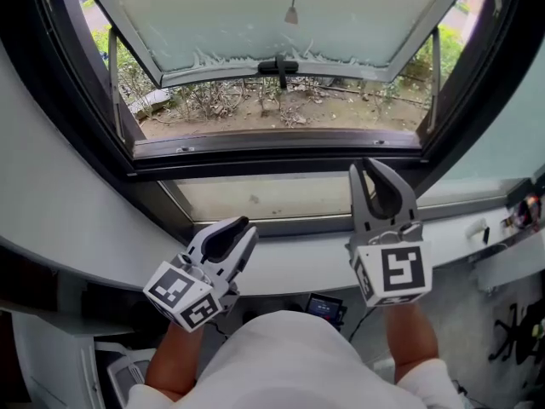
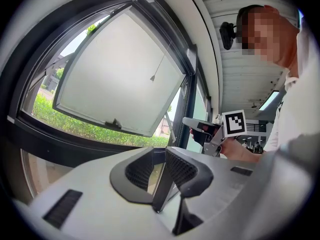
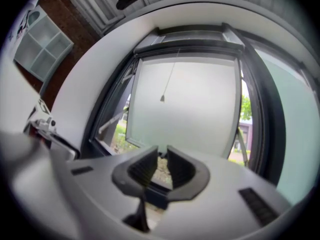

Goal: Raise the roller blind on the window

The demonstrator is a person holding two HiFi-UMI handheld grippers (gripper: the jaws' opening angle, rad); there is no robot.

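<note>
While you hold both tools before the window, note that the left gripper [image 1: 241, 228] and the right gripper [image 1: 368, 170] each have their jaws slightly apart with nothing between them. The blind's pull cord [image 1: 292, 7] hangs in front of the tilted-out frosted sash [image 1: 196, 15], well apart from both grippers. The blind fabric itself cannot be made out.
</note>
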